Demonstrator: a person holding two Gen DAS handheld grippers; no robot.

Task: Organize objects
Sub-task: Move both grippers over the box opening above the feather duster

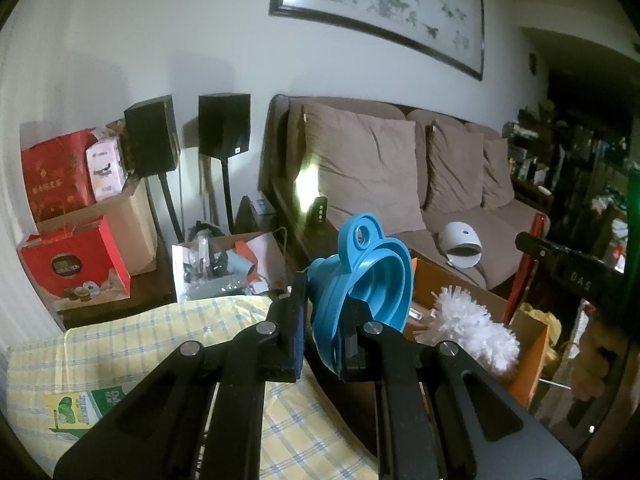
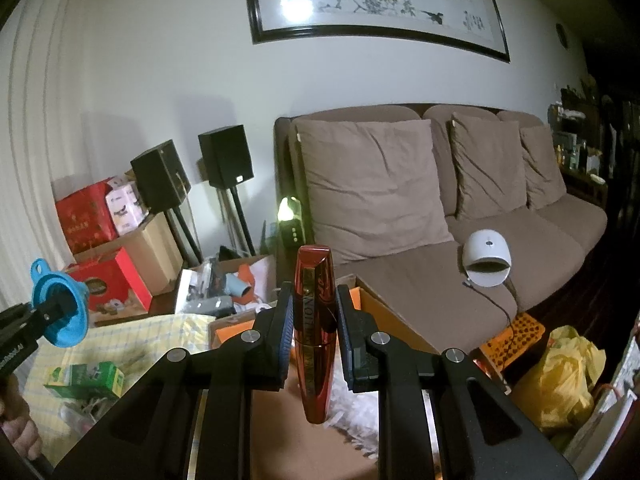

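Observation:
My left gripper (image 1: 326, 312) is shut on a blue collapsible funnel (image 1: 366, 280), held in the air above a yellow checked cloth (image 1: 168, 332); its hanging loop points up. The right wrist view shows that same funnel (image 2: 60, 304) at the far left, pinched by the left gripper's fingers. My right gripper (image 2: 314, 308) is shut on a red mascara tube (image 2: 314, 320), which stands upright between the pads above an orange cardboard box (image 2: 384, 312). A white fluffy duster (image 1: 468, 328) lies in that box (image 1: 532, 360).
A brown sofa (image 2: 440, 208) with cushions carries a white domed lamp (image 2: 488, 258). Red gift boxes (image 1: 72, 264), cardboard boxes and two black speakers (image 1: 224, 124) stand at the left. A green carton (image 2: 88, 380) lies on the cloth. A yellow bag (image 2: 560, 376) sits at the right.

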